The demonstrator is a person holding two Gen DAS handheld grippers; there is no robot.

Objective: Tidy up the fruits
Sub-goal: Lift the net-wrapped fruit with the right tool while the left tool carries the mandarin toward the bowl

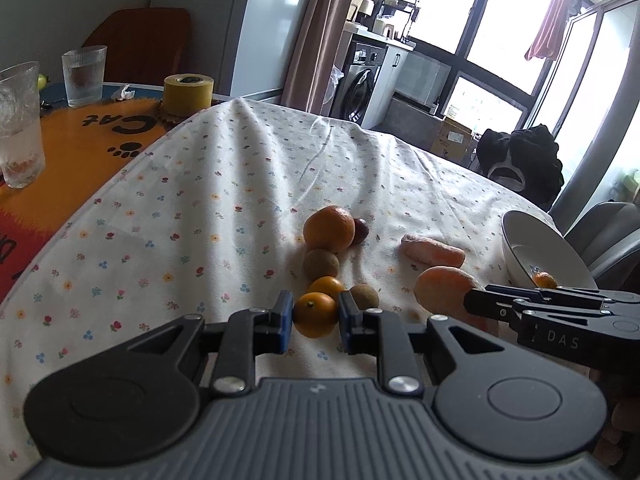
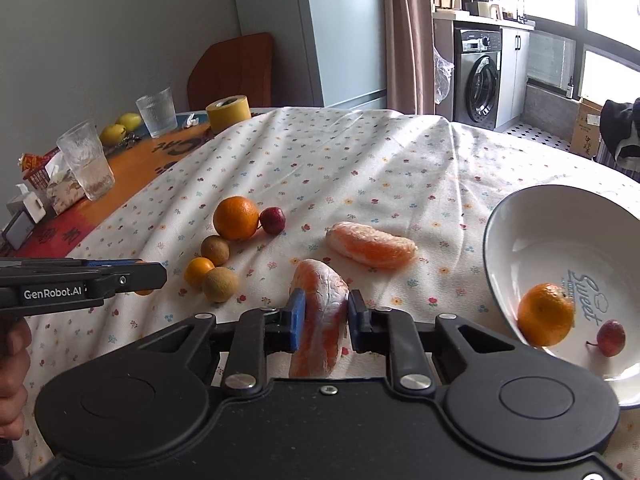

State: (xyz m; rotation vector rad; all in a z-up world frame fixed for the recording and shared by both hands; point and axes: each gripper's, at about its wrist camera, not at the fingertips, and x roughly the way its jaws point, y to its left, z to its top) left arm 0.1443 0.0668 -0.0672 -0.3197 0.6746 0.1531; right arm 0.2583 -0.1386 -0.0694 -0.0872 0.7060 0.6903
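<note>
"GenRobot.AI" reads on the left gripper (image 1: 315, 315), whose blue pads clamp a small orange (image 1: 315, 314) at lower centre of the left wrist view. "DAS" marks the right gripper (image 2: 323, 320), pinching a peeled citrus segment (image 2: 320, 320). The white bowl (image 2: 520, 220) at right, printed "Sweet", holds a mandarin (image 2: 545, 314) and a red fruit (image 2: 611, 338). "Cat" shows on the orange mat (image 1: 100, 128) upper left, beside a yellow tape roll (image 1: 188, 94).

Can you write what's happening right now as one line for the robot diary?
left gripper: shut on small orange | right gripper: shut on peeled fruit piece | bowl: holds orange, red fruit
</note>
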